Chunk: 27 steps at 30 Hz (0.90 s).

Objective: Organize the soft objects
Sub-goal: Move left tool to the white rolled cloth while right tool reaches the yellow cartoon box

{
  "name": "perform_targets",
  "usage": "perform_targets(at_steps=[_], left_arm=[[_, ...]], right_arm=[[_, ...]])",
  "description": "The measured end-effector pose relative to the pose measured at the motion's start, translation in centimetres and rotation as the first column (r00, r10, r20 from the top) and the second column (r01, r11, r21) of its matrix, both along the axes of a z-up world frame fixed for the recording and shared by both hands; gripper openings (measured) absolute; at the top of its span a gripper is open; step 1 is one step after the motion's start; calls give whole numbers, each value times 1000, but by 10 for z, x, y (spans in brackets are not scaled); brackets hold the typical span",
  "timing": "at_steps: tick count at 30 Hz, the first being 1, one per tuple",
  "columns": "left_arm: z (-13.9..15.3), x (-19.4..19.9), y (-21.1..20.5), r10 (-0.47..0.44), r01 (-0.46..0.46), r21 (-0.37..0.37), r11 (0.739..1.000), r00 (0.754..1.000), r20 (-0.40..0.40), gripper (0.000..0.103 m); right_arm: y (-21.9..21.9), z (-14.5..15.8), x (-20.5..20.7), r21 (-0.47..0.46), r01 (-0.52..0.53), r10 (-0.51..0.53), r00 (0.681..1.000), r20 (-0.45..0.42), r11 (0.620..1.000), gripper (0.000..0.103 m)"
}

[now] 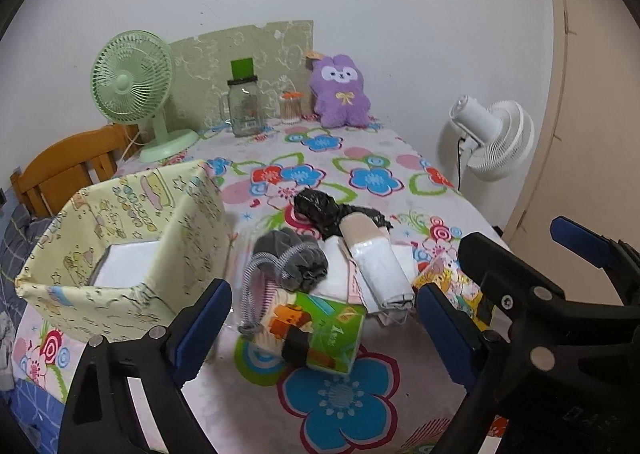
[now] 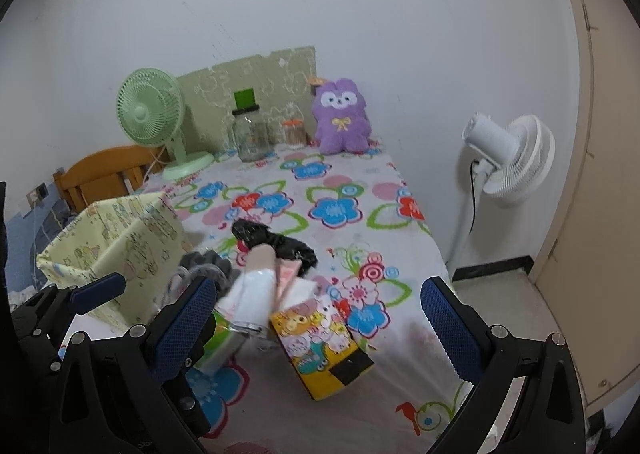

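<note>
A: Soft things (image 1: 316, 254) lie piled on the flowery table (image 1: 372, 149), beside the yellow box (image 1: 120, 221).
B: Both tongs, left gripper (image 1: 324, 318) and right gripper (image 2: 320, 314), gape wide, grabbing nothing.

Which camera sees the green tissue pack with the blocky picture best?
The left wrist view. There the green tissue pack lies whole and sharp in front of the open left gripper. In the right wrist view only a blurred green sliver shows, mostly hidden behind one finger of the right gripper.
</note>
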<state>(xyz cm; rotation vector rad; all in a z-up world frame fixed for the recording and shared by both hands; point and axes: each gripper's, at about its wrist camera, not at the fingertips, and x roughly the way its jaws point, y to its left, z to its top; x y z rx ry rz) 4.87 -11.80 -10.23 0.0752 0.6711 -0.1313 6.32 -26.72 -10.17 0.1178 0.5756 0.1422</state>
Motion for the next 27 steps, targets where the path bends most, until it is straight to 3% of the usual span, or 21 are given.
perform_targets(at_steps=[14,19,23,27], left_arm=[[-30,8,-14,-14,17,47,999,997,-74,90],[-39,15,-15,-9,15,56,998,994,-106,87],[-43,18,-17,-13,21,63,998,992,-128,85],[-43,19,-21,-19,27,63,998,992,-127,84]], right_arm=[[0,-41,25,23,-47,49,990,-130,999,97],[1,-53,33,50,-63,70,982,-173,997,90],[0,-61,39,87,-81,98,973,-211,993,73],[-2,-62,40,95,-85,105,968,-228,992,62]])
